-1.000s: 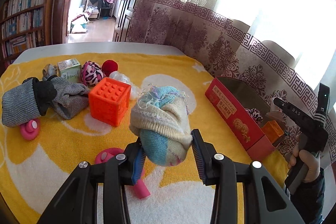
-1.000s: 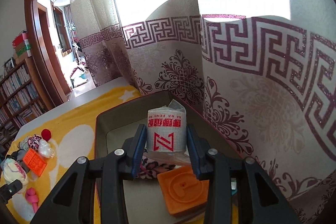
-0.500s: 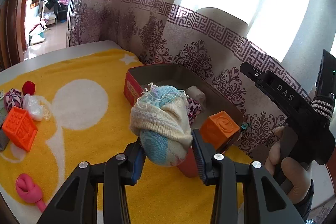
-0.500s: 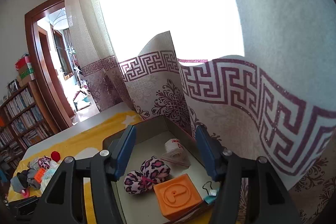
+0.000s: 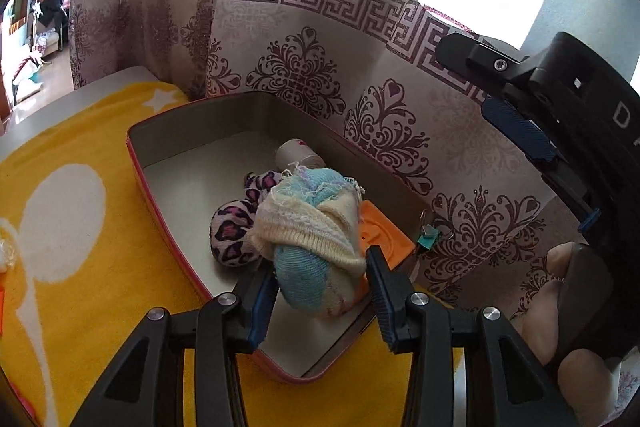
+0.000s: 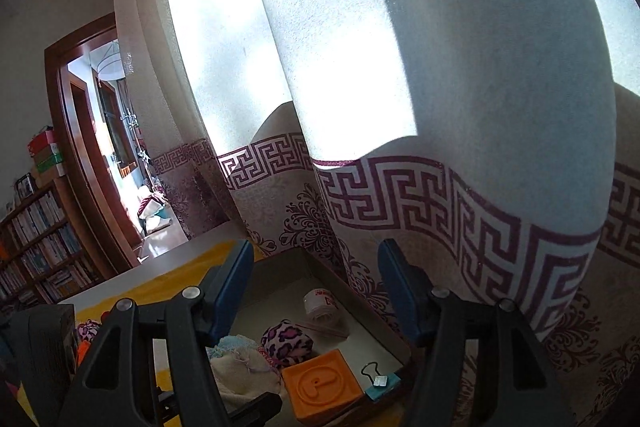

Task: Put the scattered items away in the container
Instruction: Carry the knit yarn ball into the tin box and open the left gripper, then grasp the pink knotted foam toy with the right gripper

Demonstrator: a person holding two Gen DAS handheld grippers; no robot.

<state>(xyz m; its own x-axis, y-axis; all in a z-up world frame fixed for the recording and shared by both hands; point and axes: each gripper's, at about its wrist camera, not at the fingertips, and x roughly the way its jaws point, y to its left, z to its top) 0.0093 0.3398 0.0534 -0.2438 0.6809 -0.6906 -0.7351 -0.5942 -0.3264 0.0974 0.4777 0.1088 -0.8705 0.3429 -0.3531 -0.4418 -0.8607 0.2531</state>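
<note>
A cream and blue knitted bundle [image 5: 316,227] hangs over the near end of the red-rimmed box [image 5: 168,147]. My left gripper [image 5: 320,267] grips it at both sides, its jaws just starting to open. Inside the box lie a white paper roll [image 5: 298,157], a leopard-print fabric piece [image 5: 234,227], an orange cube [image 5: 384,239] and a teal binder clip [image 5: 428,241]. My right gripper [image 6: 314,251] hovers above the box [image 6: 280,271] with its jaws opening and nothing between them. Below it are the paper roll [image 6: 320,305], the orange cube [image 6: 320,383] and the bundle [image 6: 240,363].
A patterned curtain [image 5: 320,75] hangs right behind the box's far side. The box sits on a yellow blanket [image 5: 80,267] with white shapes. A person's hand [image 5: 560,307] holds the right gripper at the right edge. A doorway [image 6: 108,147] and bookshelves [image 6: 36,247] lie far left.
My left gripper carried the knitted bundle from above the blanket to over the box. My right gripper let go of the paper roll, which now lies in the box, opened wide and rose.
</note>
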